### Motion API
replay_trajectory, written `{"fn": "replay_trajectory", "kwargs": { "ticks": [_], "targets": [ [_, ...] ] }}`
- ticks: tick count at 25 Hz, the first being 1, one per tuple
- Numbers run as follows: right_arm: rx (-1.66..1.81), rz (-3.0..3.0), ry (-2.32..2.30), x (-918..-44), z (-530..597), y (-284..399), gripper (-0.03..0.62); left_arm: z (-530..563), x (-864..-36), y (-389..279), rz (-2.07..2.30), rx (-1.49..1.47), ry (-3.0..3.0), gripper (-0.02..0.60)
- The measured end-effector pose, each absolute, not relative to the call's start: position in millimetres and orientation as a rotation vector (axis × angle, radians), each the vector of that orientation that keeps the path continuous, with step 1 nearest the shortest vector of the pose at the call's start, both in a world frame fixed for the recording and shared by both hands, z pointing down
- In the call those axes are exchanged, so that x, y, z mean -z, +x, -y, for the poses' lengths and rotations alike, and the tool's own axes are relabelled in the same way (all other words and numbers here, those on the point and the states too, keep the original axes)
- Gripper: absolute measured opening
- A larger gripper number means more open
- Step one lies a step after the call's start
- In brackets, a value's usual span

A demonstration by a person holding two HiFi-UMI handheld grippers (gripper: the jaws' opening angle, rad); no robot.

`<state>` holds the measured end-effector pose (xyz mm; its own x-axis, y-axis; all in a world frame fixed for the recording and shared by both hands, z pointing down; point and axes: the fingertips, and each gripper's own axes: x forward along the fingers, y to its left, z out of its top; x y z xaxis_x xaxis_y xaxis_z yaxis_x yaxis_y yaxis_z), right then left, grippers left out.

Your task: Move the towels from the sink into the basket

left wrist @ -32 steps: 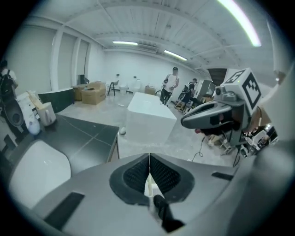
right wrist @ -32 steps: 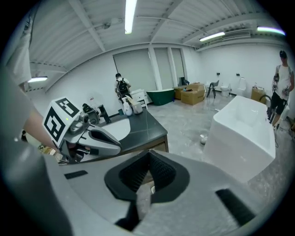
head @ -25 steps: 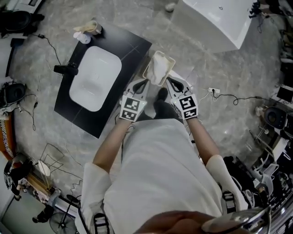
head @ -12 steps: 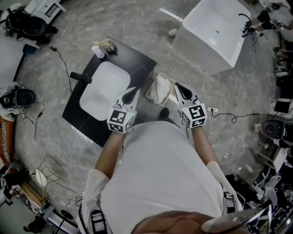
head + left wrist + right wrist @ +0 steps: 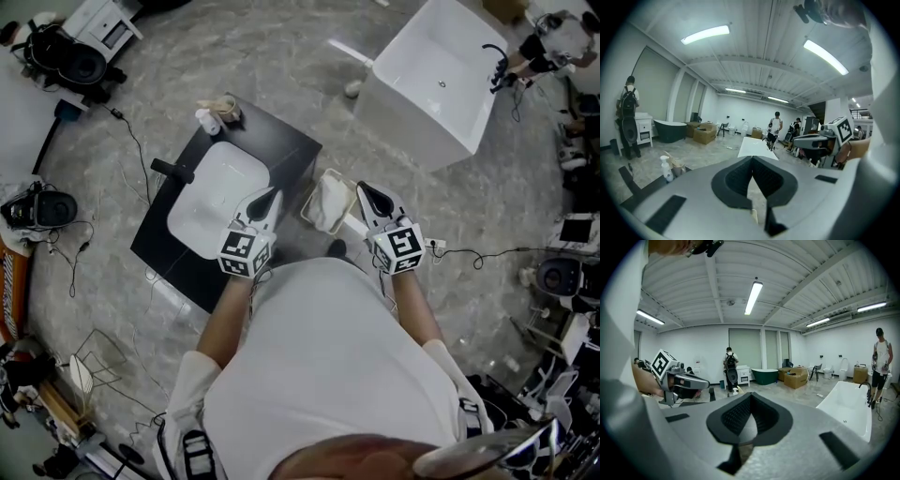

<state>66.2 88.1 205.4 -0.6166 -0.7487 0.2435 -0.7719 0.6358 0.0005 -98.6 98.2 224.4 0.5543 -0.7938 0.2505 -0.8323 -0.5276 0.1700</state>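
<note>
The white sink (image 5: 217, 192) sits in a black counter (image 5: 291, 150), and I see no towel in its bowl. The cream basket (image 5: 317, 208) stands on the floor by the counter's right corner with a pale towel (image 5: 332, 197) inside. My left gripper (image 5: 269, 195) is shut and empty, over the counter's near edge, left of the basket. On the basket's other side my right gripper (image 5: 362, 190) is also shut and empty. In the left gripper view the jaws (image 5: 752, 161) meet, with the right gripper (image 5: 820, 140) beside them. In the right gripper view the jaws (image 5: 751, 397) meet too.
A black faucet (image 5: 171, 169) and a spray bottle (image 5: 204, 120) stand on the counter's far side. A white bathtub (image 5: 441, 75) stands beyond the basket. Cables and gear lie around on the grey floor, a wire rack (image 5: 94, 352) at the lower left. People stand far off.
Both grippers have come up and away from the basket's sides, still shut. The left one has drifted left toward the counter.
</note>
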Motion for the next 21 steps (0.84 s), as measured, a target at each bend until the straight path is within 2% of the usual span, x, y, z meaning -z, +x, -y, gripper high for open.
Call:
{"fn": "replay_trajectory", "kwargs": {
  "ticks": [21],
  "targets": [
    [-0.170, 2.626, 1.275, -205.5, -95.5, 69.1, -0.002, -107.4, -227.8, -104.3, 1.363, -0.177, 2.492, 0.009]
  ]
}}
